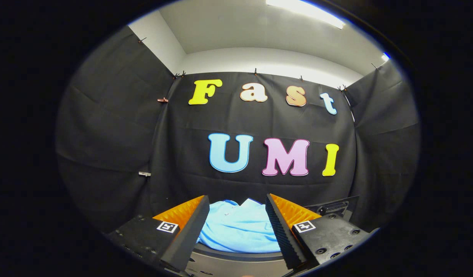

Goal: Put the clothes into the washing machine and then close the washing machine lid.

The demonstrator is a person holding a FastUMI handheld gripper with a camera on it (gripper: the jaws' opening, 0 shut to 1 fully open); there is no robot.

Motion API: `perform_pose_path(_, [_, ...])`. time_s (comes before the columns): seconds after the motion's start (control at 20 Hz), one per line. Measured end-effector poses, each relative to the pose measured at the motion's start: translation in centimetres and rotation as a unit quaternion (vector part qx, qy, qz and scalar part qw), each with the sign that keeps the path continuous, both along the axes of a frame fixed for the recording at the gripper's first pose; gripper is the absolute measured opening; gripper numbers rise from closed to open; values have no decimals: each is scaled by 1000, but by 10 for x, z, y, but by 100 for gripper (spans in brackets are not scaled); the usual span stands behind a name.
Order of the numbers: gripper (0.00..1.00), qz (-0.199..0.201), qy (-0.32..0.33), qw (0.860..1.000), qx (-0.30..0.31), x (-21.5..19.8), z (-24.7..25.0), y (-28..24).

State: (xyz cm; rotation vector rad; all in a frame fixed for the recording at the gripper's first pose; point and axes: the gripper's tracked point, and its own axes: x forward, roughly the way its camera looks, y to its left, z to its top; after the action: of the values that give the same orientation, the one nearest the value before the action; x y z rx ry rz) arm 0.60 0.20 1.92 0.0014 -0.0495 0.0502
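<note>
Showing gripper [237, 215] fingers spread apart, grasping nothing | light-blue shirt [238, 231] between them, lower centre | resting on dark round rim [236, 254].

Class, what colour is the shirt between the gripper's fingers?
Light blue, plain. The shirt shows in the gripper view, between the open gripper fingers.

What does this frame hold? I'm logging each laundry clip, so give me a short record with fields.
garment: light blue collared shirt, lying crumpled on a dark rounded surface
gripper: open, fingers spread either side of the shirt, not pressing on it
shirt position: between the fingers and just ahead of them
backdrop: black cloth wall on three sides
washing machine lid: state cannot be told
task stage: shirt not yet gripped
</note>
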Motion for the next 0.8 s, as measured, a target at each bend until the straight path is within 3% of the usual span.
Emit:
perform_pose_path(0.3, [92,14,24,1000,3,5,-9,-2])
perform_pose_path(0.45, [93,1,34,999,4,16,-11,-5])
perform_pose_path(0.8, [93,-6,104,994,-12,84,-35,25])
